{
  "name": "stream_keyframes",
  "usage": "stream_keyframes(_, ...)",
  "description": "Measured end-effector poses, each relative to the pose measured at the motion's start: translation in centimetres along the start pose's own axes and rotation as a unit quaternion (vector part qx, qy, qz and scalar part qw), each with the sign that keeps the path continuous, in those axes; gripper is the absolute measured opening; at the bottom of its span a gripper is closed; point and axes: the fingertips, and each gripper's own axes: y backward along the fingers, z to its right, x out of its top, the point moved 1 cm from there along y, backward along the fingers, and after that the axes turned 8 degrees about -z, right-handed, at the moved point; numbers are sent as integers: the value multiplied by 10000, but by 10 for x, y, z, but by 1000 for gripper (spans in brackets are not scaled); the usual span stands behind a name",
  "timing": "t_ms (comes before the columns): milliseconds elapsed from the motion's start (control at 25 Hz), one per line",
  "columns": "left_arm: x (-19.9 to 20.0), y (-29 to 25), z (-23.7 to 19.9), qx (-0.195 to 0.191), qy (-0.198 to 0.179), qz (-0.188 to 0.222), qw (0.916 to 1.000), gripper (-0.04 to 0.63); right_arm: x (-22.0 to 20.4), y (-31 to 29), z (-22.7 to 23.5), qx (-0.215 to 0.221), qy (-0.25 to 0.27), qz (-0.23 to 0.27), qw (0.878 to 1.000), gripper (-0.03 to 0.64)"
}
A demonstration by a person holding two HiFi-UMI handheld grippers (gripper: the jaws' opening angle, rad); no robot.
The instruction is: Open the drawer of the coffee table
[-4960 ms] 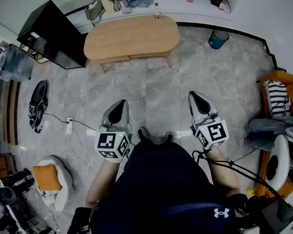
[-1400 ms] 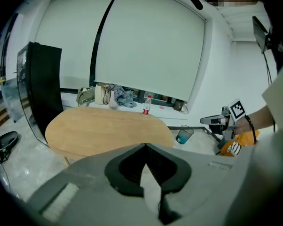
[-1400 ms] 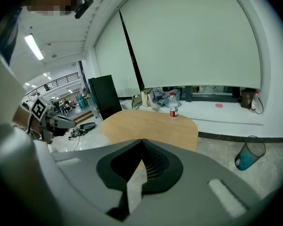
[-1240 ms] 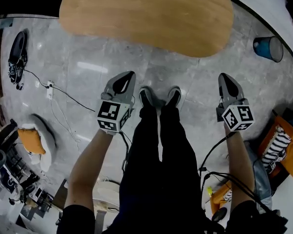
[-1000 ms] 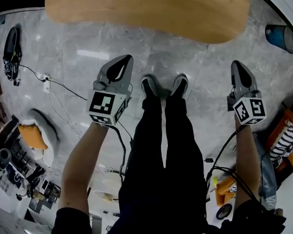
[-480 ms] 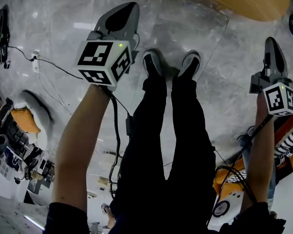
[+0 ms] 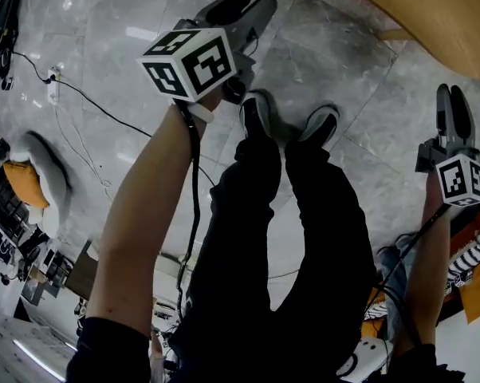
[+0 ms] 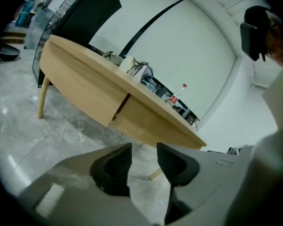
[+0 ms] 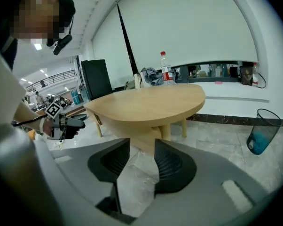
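The light wooden coffee table [image 8: 108, 74] stands on grey marble floor ahead of my left gripper [image 8: 144, 148]. A dark seam [image 8: 119, 111] splits its front apron into two panels, both flush with it. I cannot tell which panel is the drawer front. My left gripper's jaws are opening, nothing lies between them, and they are well short of the table. My right gripper [image 9: 141, 144] faces the table's rounded end [image 9: 151, 105], also opening with nothing between its jaws. In the head view the left gripper [image 7: 244, 6] is high at centre-left, the right gripper [image 7: 452, 96] at the right edge, and the table [image 7: 431, 14] at top right.
A plastic bottle [image 9: 166, 73], bags and clothes rest behind the table. A black cabinet [image 9: 97, 79] stands at the back left and a blue bin [image 9: 263, 131] on the floor to the right. A cable and power strip [image 7: 53, 82] lie at the left, by my shoes [image 7: 288, 122].
Both grippers have sunk toward the floor and their jaws have parted from shut. The left gripper has rolled. The table has slid to the top right of the head view.
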Motion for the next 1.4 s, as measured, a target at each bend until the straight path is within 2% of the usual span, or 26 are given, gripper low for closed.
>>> stream_keyframes(240, -8, -34, -34, -126, -145, 14, 9998, 219, -10, -36, 10, 36, 171, 92, 9998, 232)
stream_keyframes(360, -3, -51, -40, -408, -89, 139, 9990, 248, -12, -51, 13, 94, 210, 196, 9995, 311)
stream_keyframes(480, 6, -67, -44, -727, -66, 288, 9969, 293, -11, -58, 17, 172, 252, 332, 9990, 336)
stream_keyframes(760, 30, -90, -48, -1369, 72, 672, 9883, 349, -1, -78, 17, 380, 154, 691, 9968, 343)
stream_keyframes(920, 40, -91, -54, -1461, 148, 881, 9852, 403, 6, -83, 11, 418, 212, 901, 9948, 344)
stream_keyframes(1080, 51, -88, -49, -1782, 356, 1102, 9771, 417, 10, -89, 8, 389, 115, 966, 9945, 340)
stream_keyframes(1240, 57, -91, -41, -2018, 397, 1183, 9714, 428, 9, -90, 10, 349, 158, 908, 9951, 324)
stream_keyframes(1400, 61, -85, -38, -2342, 623, 1392, 9602, 428, 10, -89, 9, 468, 273, 918, 9943, 300)
